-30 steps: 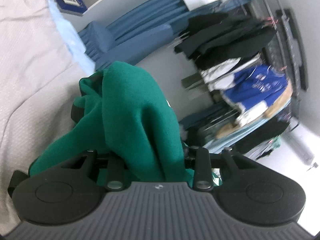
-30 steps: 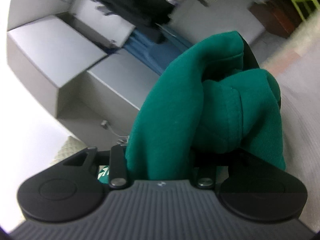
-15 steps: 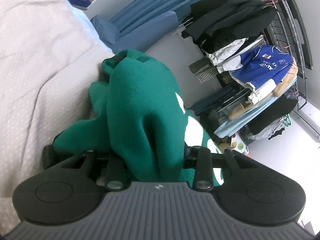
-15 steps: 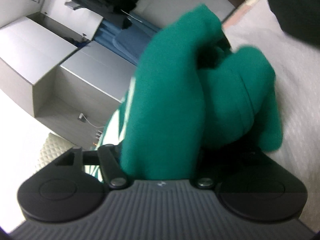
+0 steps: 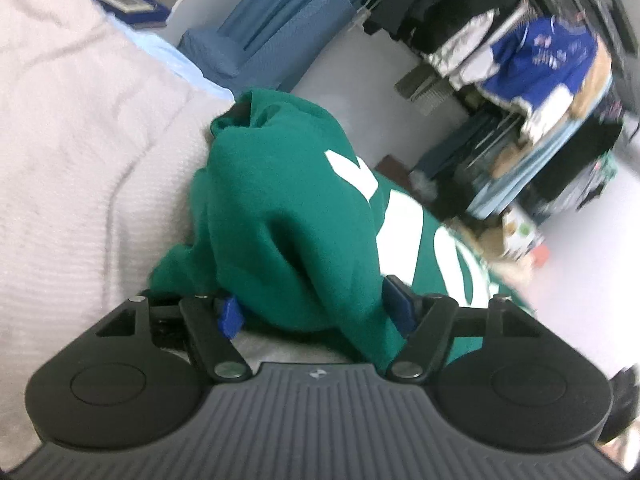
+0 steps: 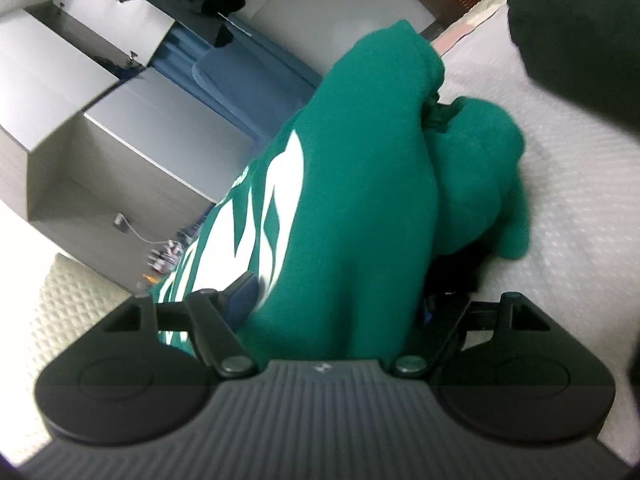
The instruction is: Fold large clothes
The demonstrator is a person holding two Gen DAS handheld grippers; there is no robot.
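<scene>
A green sweatshirt (image 5: 280, 200) with white lettering lies bunched on the white quilted bedspread (image 5: 72, 160). In the left wrist view a fold of it drapes between the fingers of my left gripper (image 5: 316, 308), whose jaws are opening; the blue pads (image 5: 230, 316) stand wide and no longer pinch the cloth. In the right wrist view the same sweatshirt (image 6: 352, 200) fills the gap of my right gripper (image 6: 336, 304), whose jaws are also opening, spread wide around the fold. The fingertips are hidden under the fabric in both views.
A crowded clothes rack (image 5: 540, 80) and a blue upholstered seat (image 5: 280, 40) stand beyond the bed. Grey cabinets (image 6: 120, 140) rise on the other side. A blurred dark shape (image 6: 580, 20) hangs over the bedspread (image 6: 560, 200) at the upper right.
Both grippers sank toward the bed and their jaws spread apart from a tight pinch. The sweatshirt settled lower, and its white lettering came into view.
</scene>
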